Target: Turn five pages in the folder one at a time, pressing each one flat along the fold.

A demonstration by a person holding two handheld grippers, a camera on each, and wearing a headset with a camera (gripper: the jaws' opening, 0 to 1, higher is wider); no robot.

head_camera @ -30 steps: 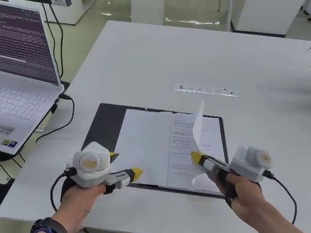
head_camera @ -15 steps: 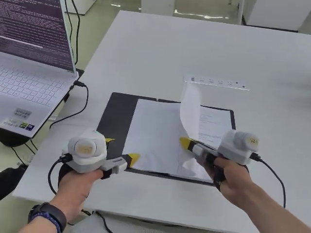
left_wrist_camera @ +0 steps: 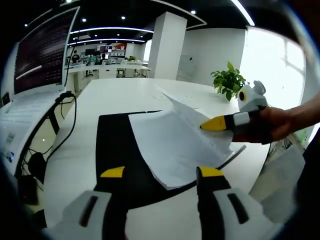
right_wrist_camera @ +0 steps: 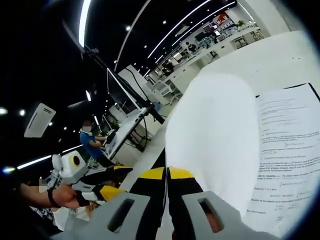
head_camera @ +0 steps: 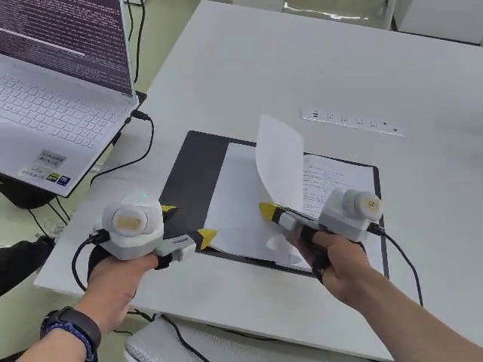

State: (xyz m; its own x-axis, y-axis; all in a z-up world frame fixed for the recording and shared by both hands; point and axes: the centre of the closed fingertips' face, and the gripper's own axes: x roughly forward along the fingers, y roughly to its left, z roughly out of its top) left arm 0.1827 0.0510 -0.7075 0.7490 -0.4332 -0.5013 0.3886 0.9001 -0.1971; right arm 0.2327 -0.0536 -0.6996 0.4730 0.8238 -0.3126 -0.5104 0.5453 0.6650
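An open laptop (head_camera: 53,105) sits at the table's (head_camera: 249,68) left edge, with a black cable (head_camera: 124,162) looping from its side toward the black folder (head_camera: 185,177). A recessed power strip (head_camera: 352,122) lies beyond the folder. In the left gripper view a potted plant (left_wrist_camera: 227,82) stands past the far table edge. The folder lies open near the table's front edge, and one page (head_camera: 279,162) stands lifted and curled over the fold, partly hiding the printed sheet (head_camera: 332,185) behind it. The right hand (head_camera: 336,260) hovers over the folder's near right part. It aims the right tool (head_camera: 268,212) leftward, with its yellow tips pressed together on the lifted page's lower edge. The left hand (head_camera: 113,279), with a wristwatch (head_camera: 72,332) on the wrist, holds the left tool (head_camera: 187,224) low by the folder's near left corner. Its jaws are spread, gripping nothing and pointing toward the folder. The laptop screen's lines, its palm-rest stickers and the sheet's print are too small to read.
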